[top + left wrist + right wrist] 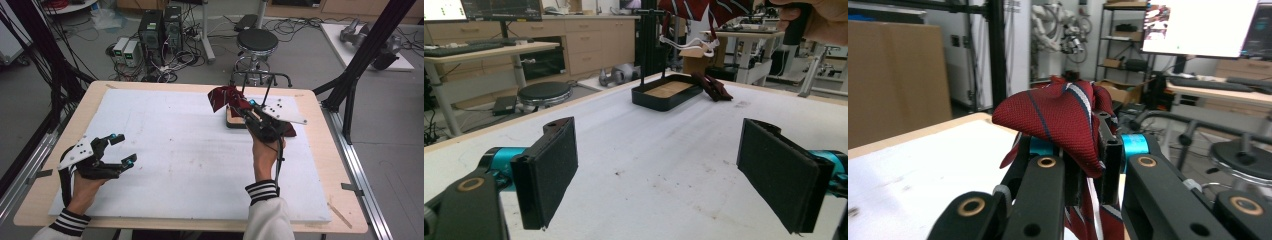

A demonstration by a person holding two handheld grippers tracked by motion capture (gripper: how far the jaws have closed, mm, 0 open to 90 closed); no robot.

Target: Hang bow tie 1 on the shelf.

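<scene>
A dark red striped tie (223,96) is bunched up above a black tray (233,123) with a wooden floor, at the table's far right. My right gripper (246,105) is shut on the tie; the cloth (1063,115) folds over its jaws, and the tie's end trails down between them. Another part of the tie (711,85) lies on the table beside the tray (667,92). A black stand (260,76) rises from the tray. My left gripper (124,148) hovers open over the near left of the table, its pads (551,167) wide apart around nothing.
A white mat (165,145) covers the wooden table. Behind the table stand a stool (256,42) and computer towers (160,30) among cables. Black frame posts (357,75) flank the table's right side.
</scene>
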